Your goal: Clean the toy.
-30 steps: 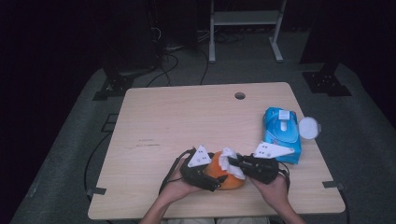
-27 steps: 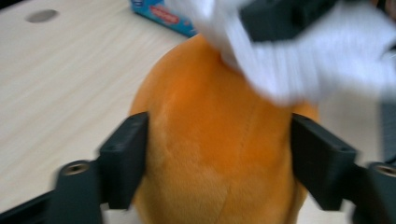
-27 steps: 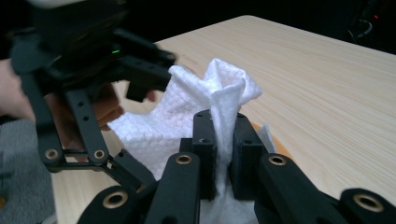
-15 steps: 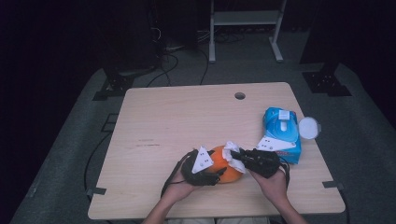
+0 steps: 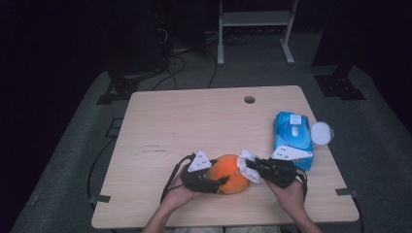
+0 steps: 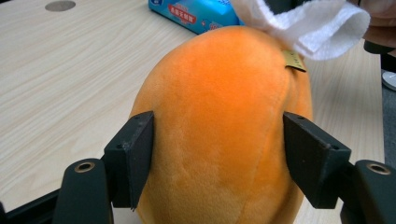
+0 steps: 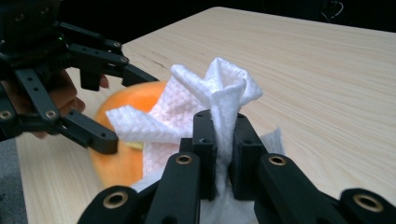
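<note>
High view, lower centre: left gripper has just clamped the orange plush fruit, right gripper pinches a white wipe against it, wiping barely begun.

Left claw low over the surface, jaws just closed further, pads pressing both sides of the orange plush toy, right claw facing it, jaws pinched tight on a white tissue, forearms entering from below

Orange plush fruit, white waffle-textured tissue, blue wipes pack, pale wood-grain table.
</note>
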